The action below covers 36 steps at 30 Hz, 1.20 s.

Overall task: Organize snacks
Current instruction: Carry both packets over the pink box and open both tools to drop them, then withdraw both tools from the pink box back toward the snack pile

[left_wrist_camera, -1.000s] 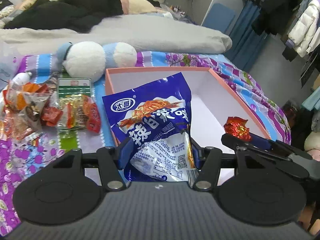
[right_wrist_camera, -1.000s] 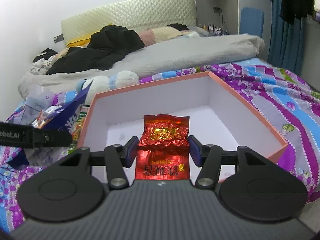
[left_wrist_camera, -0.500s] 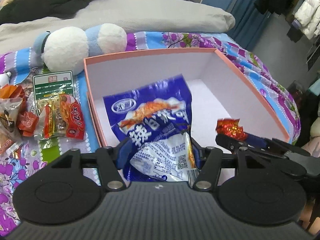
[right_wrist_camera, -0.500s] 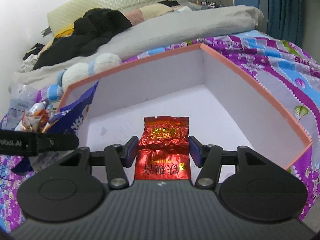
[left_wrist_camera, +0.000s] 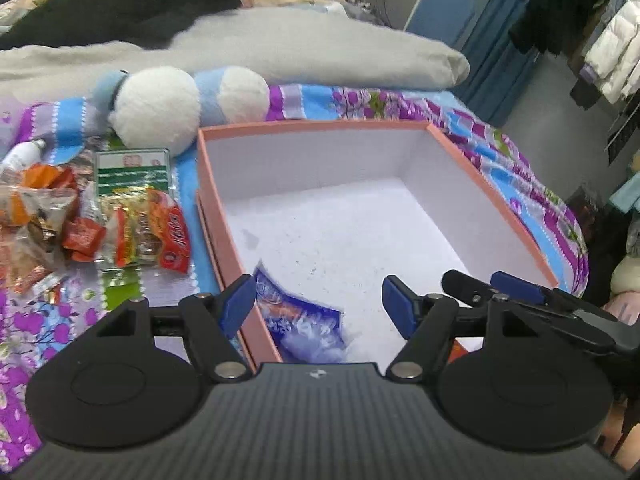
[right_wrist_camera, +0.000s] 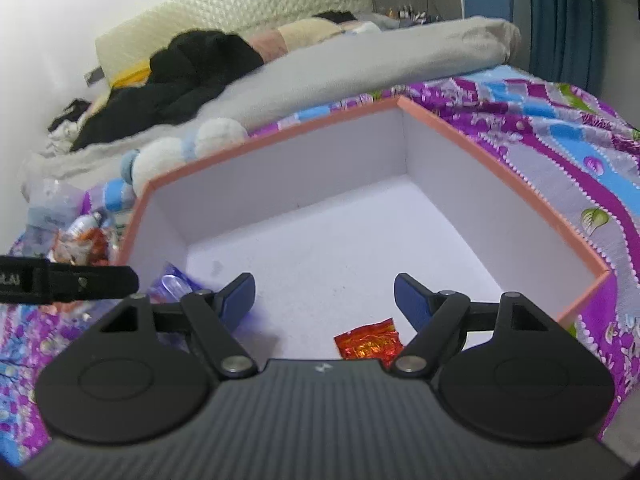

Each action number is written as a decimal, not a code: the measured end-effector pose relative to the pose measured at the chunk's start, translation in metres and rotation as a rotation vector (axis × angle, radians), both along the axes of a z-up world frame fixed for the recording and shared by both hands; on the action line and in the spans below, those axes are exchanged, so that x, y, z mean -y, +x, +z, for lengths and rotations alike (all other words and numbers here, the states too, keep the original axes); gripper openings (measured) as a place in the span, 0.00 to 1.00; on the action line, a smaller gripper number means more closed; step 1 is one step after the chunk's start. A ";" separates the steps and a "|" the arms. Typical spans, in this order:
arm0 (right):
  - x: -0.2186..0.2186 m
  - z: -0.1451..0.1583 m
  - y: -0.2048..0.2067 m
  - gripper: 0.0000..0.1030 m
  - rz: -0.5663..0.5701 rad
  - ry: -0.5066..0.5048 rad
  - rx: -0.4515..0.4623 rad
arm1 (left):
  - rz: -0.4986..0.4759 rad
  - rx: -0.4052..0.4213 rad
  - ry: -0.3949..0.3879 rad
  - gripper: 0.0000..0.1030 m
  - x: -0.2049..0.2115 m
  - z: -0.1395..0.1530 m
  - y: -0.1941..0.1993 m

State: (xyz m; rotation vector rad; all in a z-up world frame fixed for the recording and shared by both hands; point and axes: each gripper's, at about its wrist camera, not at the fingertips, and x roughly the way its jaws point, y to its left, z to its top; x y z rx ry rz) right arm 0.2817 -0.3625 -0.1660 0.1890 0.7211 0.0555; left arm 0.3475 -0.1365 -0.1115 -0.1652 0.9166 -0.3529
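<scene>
Snacks just dropped: left gripper [left_wrist_camera: 318,300] & right gripper [right_wrist_camera: 324,298] jaws have just been opening, now wide w/ nothing held, so blue bag [left_wrist_camera: 298,322] and red packet [right_wrist_camera: 368,344] lie at box [left_wrist_camera: 312,126] near edge; pile [left_wrist_camera: 132,228] on bedspread remains.

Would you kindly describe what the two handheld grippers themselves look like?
Both match: the left gripper and right gripper each have a ribbed dark-grey body, two round black discs, black linkage arms with silver pivot pins, and blue finger pads. White lettering marks the left one's side. No cables or sleeves show.
</scene>
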 end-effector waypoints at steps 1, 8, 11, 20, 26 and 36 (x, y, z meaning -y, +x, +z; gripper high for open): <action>-0.001 0.005 -0.004 0.76 -0.003 0.006 0.013 | 0.004 0.008 -0.006 0.72 -0.004 0.005 -0.005; -0.014 0.040 -0.034 0.76 0.023 -0.014 0.094 | 0.030 0.079 -0.028 0.72 -0.028 0.042 -0.050; -0.021 0.052 -0.050 0.76 0.039 -0.014 0.123 | 0.040 0.107 -0.029 0.72 -0.038 0.055 -0.073; -0.047 0.078 -0.094 0.76 0.094 -0.018 0.206 | 0.091 0.170 -0.021 0.72 -0.070 0.076 -0.136; -0.063 0.083 -0.121 0.76 0.142 -0.002 0.241 | 0.131 0.185 -0.028 0.72 -0.095 0.081 -0.171; -0.086 0.089 -0.166 0.76 0.209 0.019 0.261 | 0.186 0.170 -0.013 0.72 -0.119 0.079 -0.237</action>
